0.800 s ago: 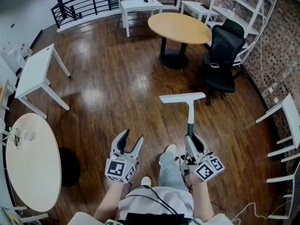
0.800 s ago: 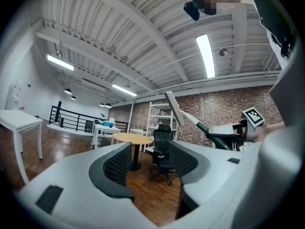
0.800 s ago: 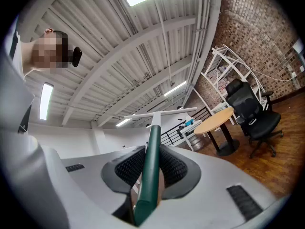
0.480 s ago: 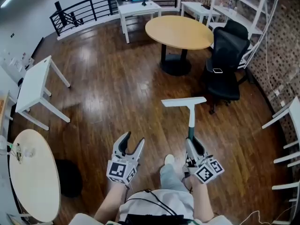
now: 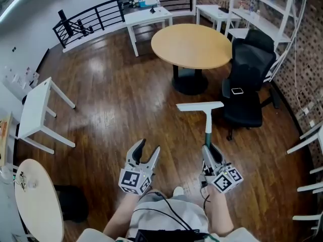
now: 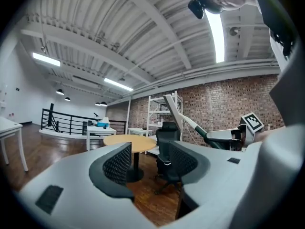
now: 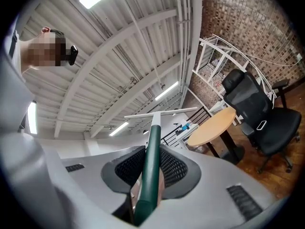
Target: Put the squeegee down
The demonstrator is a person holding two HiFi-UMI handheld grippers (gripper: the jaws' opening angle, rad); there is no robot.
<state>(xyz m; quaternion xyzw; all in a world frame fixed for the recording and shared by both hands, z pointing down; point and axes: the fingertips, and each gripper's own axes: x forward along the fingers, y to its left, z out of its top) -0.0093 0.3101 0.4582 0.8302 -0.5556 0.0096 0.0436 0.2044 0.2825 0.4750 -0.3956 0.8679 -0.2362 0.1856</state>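
The squeegee [image 5: 205, 117] has a white crossbar blade and a dark green handle. My right gripper [image 5: 208, 154] is shut on that handle and holds it out in front of me, blade forward, well above the wooden floor. In the right gripper view the green handle [image 7: 151, 168] runs between the two pads, with the white blade at its far end. My left gripper [image 5: 146, 153] hangs beside it on the left, open, with nothing between its jaws. From the left gripper view, the squeegee [image 6: 183, 120] and the right gripper show at the right.
A round wooden table [image 5: 193, 45] stands ahead, with a black office chair [image 5: 247, 89] to its right. White tables [image 5: 36, 108] stand at the left and at the back [image 5: 146, 17], white shelving [image 5: 270, 14] at the right wall, and a black railing [image 5: 88, 16] at the back. A second round table [image 5: 38, 208] is at the lower left.
The whole room has slid down in the head view and the round table has come closer. Both grippers keep their places and states; the squeegee stays held.
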